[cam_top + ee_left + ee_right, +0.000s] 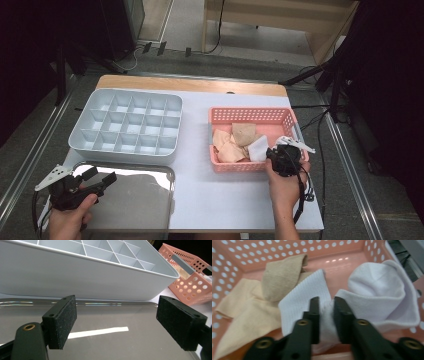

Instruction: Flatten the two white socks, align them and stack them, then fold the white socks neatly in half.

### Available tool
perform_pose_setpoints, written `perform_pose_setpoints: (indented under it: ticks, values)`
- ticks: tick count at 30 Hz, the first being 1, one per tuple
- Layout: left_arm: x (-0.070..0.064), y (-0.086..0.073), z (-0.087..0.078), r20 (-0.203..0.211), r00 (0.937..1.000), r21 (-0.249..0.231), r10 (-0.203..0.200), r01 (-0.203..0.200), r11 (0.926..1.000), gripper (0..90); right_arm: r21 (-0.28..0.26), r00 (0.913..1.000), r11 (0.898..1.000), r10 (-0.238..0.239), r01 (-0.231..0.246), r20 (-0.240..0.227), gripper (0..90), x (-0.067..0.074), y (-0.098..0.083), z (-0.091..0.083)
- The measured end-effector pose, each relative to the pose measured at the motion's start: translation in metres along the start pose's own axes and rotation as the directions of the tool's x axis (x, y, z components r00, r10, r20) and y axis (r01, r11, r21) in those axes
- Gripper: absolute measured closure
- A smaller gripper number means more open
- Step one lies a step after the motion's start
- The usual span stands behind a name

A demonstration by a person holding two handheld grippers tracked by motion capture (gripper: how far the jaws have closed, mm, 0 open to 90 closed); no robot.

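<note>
The right tool (325, 312) is closed on a white sock (372, 292), its two black jaws pinching a fold of the ribbed cloth near the sock's middle. The right gripper view gives what the high view cannot: the sock is soft, ribbed along one flat end and rolled into a rounded bulge at the other, and it lies inside the pink basket (242, 257) just beside a beige sock (279, 277) and a paler peach sock (244, 315), touching the beige one. From the high view the same white sock (258, 148) is a small pale patch at the near right corner of the pink basket (250, 115), with the right tool (283, 159) over the basket's near rim. The high view alone sets out the desk (220, 195): a grey divided tray (127, 125) stands to the left of the basket, and a shiny metal tray (135, 195) lies left of the basket and nearer the person. The left tool (102, 179) hovers over that metal tray, well apart from the basket; the left gripper view shows its jaws (116, 322) wide open with nothing between them. No writing or label can be read anywhere.
</note>
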State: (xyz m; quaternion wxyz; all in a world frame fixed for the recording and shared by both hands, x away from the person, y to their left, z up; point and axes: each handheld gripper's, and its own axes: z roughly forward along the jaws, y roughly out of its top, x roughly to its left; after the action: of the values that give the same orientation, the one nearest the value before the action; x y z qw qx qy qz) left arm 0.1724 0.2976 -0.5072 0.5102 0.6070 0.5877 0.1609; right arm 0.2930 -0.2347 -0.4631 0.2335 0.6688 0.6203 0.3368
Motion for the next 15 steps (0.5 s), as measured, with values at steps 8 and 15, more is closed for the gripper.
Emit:
perform_pose_setpoints:
  ticks: [8,15]
  values:
    - [0.002,0.001,0.000,0.007,0.9999,-0.004,-0.010,0.010,0.9999,20.5,-0.075,0.9942,0.997,0.016,-0.024,-0.106,90.0,0.001,0.006,-0.012]
    - [0.001,0.000,0.000,0.010,1.0000,0.001,-0.001,0.001,1.0000,20.2,-0.140,0.9800,0.990,-0.024,-0.004,-0.198,90.0,0.021,0.024,-0.030]
